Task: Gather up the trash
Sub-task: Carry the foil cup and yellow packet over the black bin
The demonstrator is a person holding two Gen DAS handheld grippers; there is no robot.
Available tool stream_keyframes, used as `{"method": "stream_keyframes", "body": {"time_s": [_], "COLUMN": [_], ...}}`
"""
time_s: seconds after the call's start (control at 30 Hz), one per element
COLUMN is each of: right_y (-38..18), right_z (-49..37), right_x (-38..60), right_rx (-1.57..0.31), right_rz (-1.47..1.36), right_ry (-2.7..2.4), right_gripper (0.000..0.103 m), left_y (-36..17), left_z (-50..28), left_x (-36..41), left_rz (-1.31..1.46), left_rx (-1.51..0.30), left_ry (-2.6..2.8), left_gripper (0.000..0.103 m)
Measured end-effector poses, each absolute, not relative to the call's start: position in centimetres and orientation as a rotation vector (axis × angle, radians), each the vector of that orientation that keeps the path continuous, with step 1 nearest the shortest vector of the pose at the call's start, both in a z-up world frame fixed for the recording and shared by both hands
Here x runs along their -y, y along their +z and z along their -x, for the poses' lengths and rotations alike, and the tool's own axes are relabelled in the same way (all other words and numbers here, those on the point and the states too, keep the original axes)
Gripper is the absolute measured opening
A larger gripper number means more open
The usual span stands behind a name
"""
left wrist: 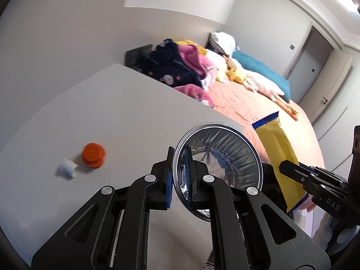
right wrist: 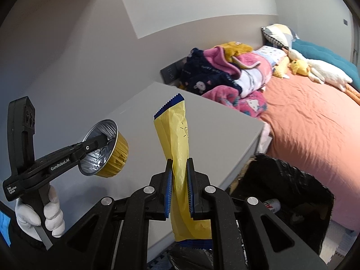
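Observation:
My left gripper [left wrist: 178, 177] is shut on the rim of a foil cup [left wrist: 225, 155], silver inside and gold outside, and holds it in the air above the grey table [left wrist: 112, 117]; it also shows in the right wrist view [right wrist: 108, 150]. My right gripper [right wrist: 180, 180] is shut on a yellow snack wrapper [right wrist: 177, 144] with blue serrated ends, held upright; the wrapper also shows in the left wrist view [left wrist: 279, 153]. An orange bottle cap [left wrist: 93, 155] and a small white cap [left wrist: 68, 167] lie on the table at the left.
A black-lined trash bin [right wrist: 281, 193] stands open on the floor to the right of the table, with a bottle inside. Beyond it is a bed [right wrist: 310, 121] with an orange cover, piled blankets [right wrist: 225, 72], pillows and plush toys. A grey wall stands behind the table.

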State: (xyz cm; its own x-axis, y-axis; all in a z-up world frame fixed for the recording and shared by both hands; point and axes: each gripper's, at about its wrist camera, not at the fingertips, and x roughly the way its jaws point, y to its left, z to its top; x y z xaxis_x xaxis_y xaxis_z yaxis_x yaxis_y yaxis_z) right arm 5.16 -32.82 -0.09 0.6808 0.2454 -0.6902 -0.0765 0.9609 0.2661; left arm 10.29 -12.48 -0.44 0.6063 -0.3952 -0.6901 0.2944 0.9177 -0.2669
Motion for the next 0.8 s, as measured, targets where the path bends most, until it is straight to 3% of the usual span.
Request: {"method": "stream_keyframes", "body": {"time_s": [0.8], "right_y": [0.5], "right_z": [0.1], "right_x": [41.7], "right_rx": [-0.751], "right_rz": [-0.318], "right_ry": [-0.021], "right_gripper": [0.013], "left_y": [0.5], "left_z": [-8.9], "left_x": [24.0], "left_rz": [0.005], "left_rx": [-0.834], "left_ry": [-0.644], "left_gripper": [0.008]}}
